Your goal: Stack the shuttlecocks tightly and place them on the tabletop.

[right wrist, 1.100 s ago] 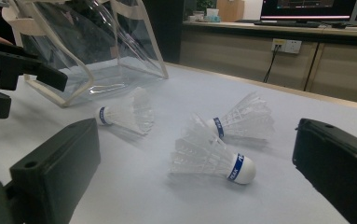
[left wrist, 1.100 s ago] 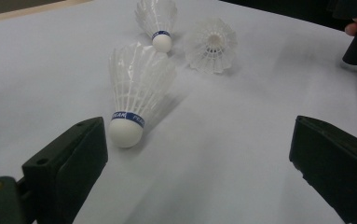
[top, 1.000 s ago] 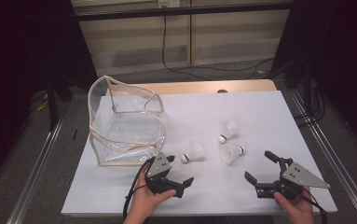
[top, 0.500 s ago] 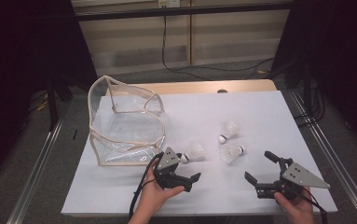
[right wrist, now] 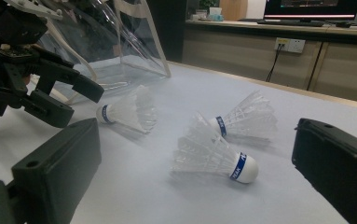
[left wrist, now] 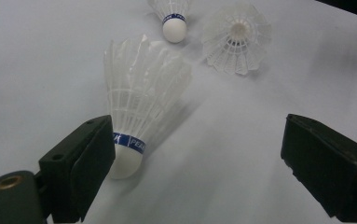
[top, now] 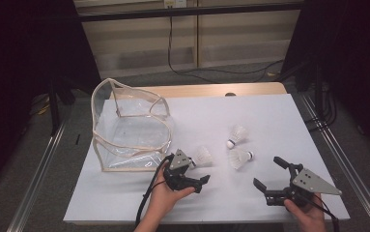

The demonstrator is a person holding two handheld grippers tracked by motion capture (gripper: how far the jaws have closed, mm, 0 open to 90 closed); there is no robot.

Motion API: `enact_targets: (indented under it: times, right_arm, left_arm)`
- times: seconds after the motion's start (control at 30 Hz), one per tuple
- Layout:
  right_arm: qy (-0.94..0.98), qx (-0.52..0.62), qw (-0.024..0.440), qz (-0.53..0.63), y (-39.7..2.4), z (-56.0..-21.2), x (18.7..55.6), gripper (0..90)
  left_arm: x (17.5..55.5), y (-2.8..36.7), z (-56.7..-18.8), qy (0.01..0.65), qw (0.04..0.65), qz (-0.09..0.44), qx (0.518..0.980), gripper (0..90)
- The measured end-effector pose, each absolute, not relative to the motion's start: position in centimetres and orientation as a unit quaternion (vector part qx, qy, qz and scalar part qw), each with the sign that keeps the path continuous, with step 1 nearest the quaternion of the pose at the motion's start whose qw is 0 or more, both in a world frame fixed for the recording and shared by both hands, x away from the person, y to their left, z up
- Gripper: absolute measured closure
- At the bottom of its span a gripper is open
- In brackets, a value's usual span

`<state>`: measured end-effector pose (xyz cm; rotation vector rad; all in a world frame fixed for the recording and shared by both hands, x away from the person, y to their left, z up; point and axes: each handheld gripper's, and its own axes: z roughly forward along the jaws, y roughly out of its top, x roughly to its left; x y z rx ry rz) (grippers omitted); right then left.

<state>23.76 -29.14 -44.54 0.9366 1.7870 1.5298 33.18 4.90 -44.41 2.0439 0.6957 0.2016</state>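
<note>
The white counter [top: 279,121] spreads wide, and at its left side stands the clear plastic bag [top: 129,128], mouth gaping, cream piping round its edges. In front of the bag's near right corner comes the left tongs [top: 198,175], jaws wide but just now closing in, and between them lies the nearest shuttlecock [left wrist: 139,107]: its cork tip sits right against one jaw's pad, the other jaw well apart from it, so no grip yet. Over at the near right edge, the right tongs [top: 265,175] hang spread open with nothing between the jaws, pointing towards the middle. Between the two tongs, further out on the counter, lie two more shuttlecocks [top: 239,158], close together, on their sides, each with a blue band at the cork.
</note>
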Motion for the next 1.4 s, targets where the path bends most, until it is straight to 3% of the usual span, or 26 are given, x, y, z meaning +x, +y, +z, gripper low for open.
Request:
enact_targets:
  times: [1.13, 1.4]
  right_arm:
    - [0.673, 0.351, 0.301, 0.577, -29.2, -44.5, 23.7, 0.8]
    - [0.673, 0.352, 0.300, 0.577, -29.1, -44.5, 23.7, 0.8]
  left_arm:
    - [34.5, 4.5, -44.6, 0.290, 0.412, 0.120, 0.855, 28.6]
    - [34.9, 4.4, -45.1, 0.291, 0.398, 0.127, 0.861, 41.4]
